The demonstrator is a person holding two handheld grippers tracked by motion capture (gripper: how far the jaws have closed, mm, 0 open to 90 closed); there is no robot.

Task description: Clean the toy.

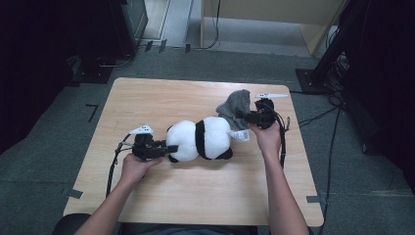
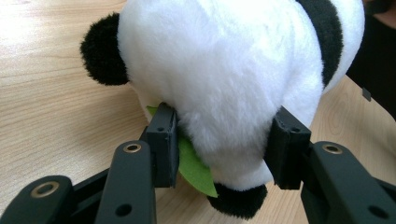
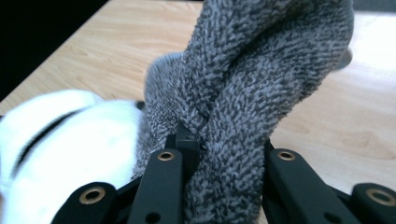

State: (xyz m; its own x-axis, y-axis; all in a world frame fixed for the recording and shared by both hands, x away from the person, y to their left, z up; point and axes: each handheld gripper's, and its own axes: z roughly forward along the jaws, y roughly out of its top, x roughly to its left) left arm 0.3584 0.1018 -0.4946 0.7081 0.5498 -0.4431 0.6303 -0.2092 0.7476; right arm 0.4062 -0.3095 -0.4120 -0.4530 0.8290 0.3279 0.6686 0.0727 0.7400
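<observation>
Risk sits first at your near-left hand: your left gripper (image 1: pixel 169 148) is clamped on the white lower body of the black-and-white plush panda toy (image 1: pixel 203 139), its black pads (image 2: pixel 163 142) sunk into soft fur just above a green felt leaf (image 2: pixel 196 168). I judge that this grip could slide off if you pull hard, because the plush squashes and gives little to bite on.

The panda lies on its side near the middle of the light wooden table (image 1: pixel 161 93), its far-right end touching the sock. To the right and farther off, your right gripper (image 1: pixel 252 117) is clenched on a bunched grey knitted sock (image 1: pixel 236 106), with the fabric packed between the jaws. Uneven tugging there could, I think, stretch the knit or drag the whole toy across the table, and the white sewn-in label (image 1: pixel 240 135) beside your right hand might snag.

No container stands on the table, and nothing is held in one.
</observation>
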